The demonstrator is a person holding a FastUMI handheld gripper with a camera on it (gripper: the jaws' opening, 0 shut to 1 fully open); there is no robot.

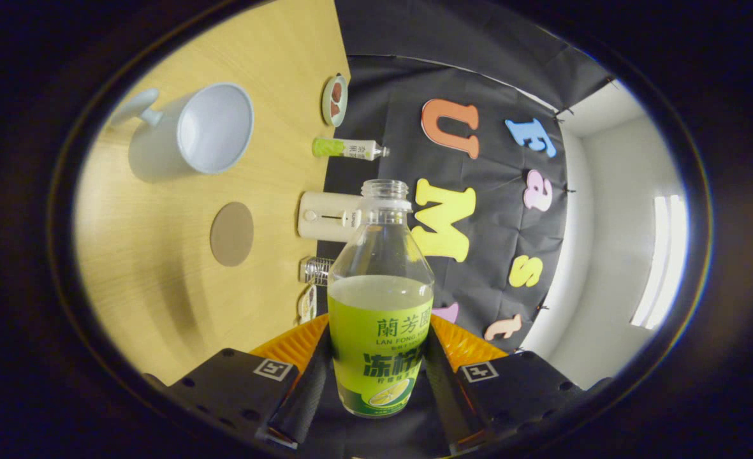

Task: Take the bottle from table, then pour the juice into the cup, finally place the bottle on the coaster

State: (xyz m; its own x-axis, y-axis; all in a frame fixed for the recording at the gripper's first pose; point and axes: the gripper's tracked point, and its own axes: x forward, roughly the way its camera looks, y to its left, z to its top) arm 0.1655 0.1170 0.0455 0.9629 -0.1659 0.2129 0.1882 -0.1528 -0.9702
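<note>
An uncapped clear bottle with a green label and pale juice stands between the fingers of my gripper, which is shut on its lower body. The camera is rolled about a quarter turn, so the wooden table rises like a wall beside the bottle. A pale blue cup with a handle stands on that table, well beyond the fingers, its mouth open toward me. A round brown coaster lies on the table between the cup and the bottle. The bottle's mouth is apart from the cup.
Along the table's far edge, by the black cloth wall, stand a small dish, a second green-labelled bottle, a cream box-shaped appliance and a clear ribbed container. A white wall with a light strip is beyond the cloth.
</note>
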